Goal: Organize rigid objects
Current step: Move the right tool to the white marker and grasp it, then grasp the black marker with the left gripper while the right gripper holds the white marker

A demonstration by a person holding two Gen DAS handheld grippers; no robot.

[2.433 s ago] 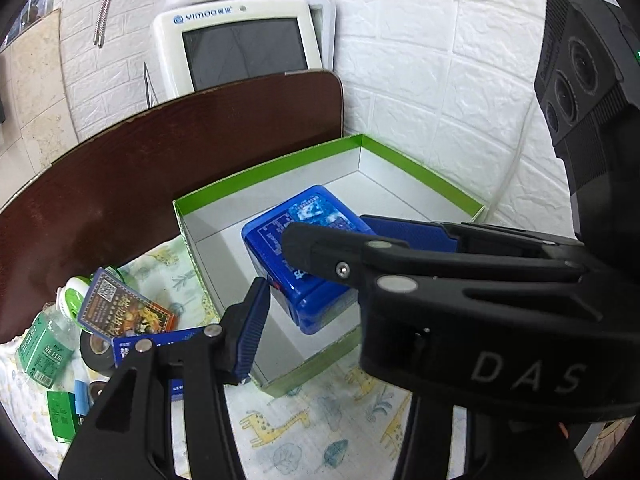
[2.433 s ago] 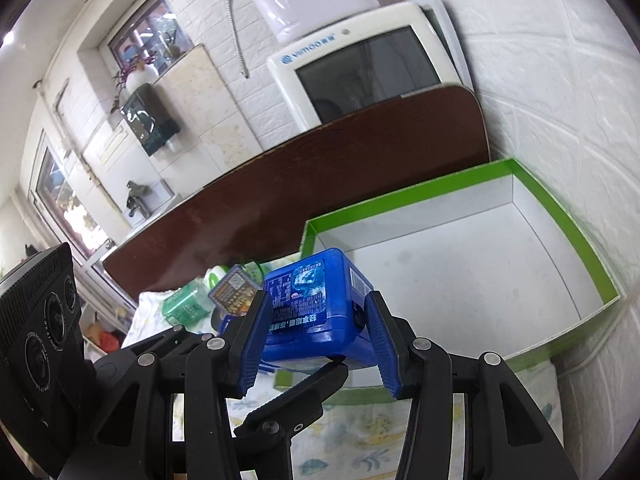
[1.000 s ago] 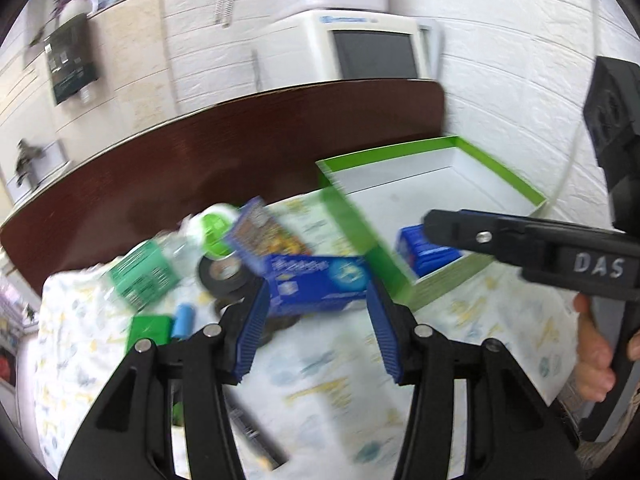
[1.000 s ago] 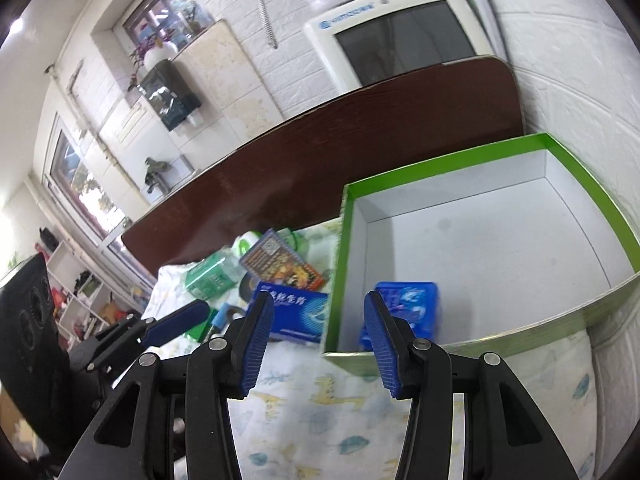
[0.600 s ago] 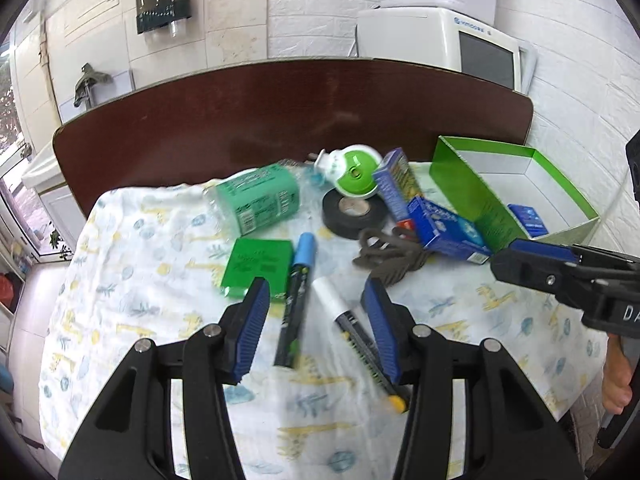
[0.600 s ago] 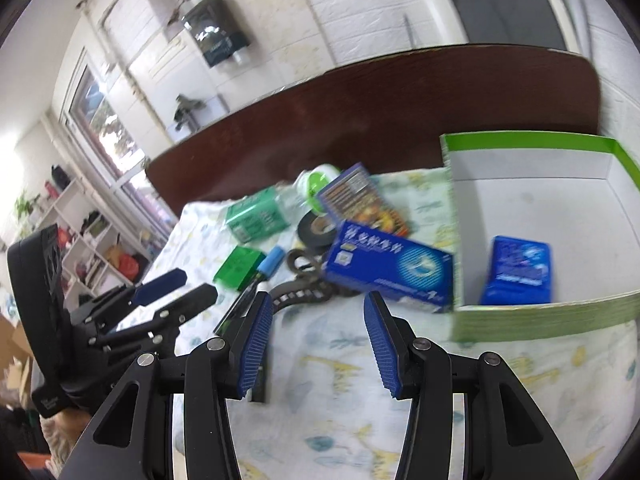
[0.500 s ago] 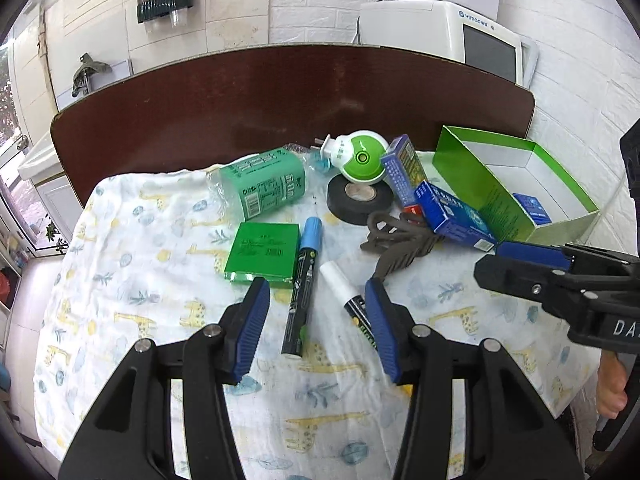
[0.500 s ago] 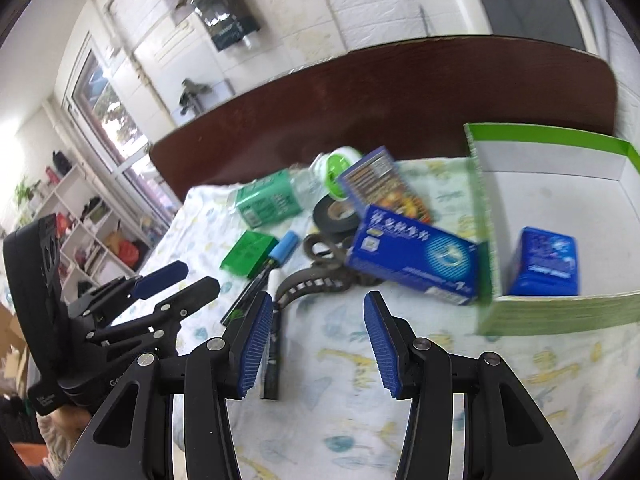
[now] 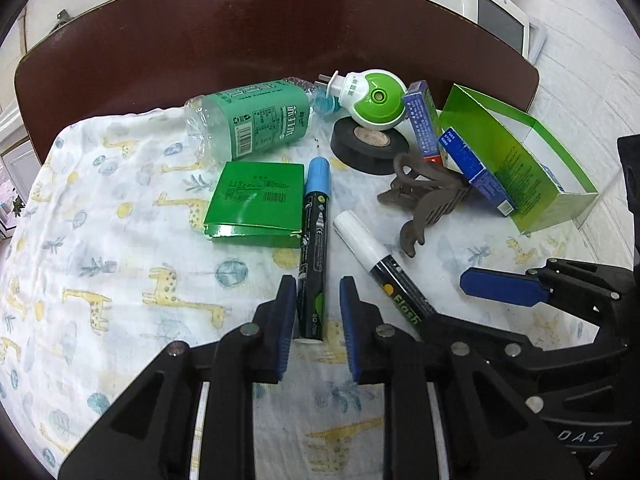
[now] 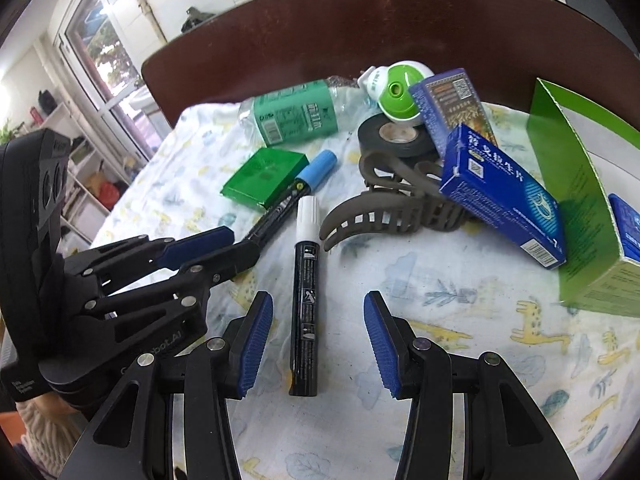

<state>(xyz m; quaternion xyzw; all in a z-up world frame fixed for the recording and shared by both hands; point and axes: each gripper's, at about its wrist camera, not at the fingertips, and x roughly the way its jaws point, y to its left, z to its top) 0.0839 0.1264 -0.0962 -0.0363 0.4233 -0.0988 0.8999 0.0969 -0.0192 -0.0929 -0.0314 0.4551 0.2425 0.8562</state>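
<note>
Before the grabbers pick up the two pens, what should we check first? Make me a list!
1. Blue-capped marker sits between the left gripper fingers: ok. The fingers are closing on its tail end.
2. Left fingers pressing firmly on it: cannot tell, a small gap shows on one side.
3. White-capped marker lies between the right gripper fingers: ok, though nearer one finger.
4. Right fingers wide enough: ok, open with room on both sides.
5. The two grippers clear of each other: ok, close but apart.
6. Room in the green box for the markers: cannot tell, its inside is mostly hidden.
</note>
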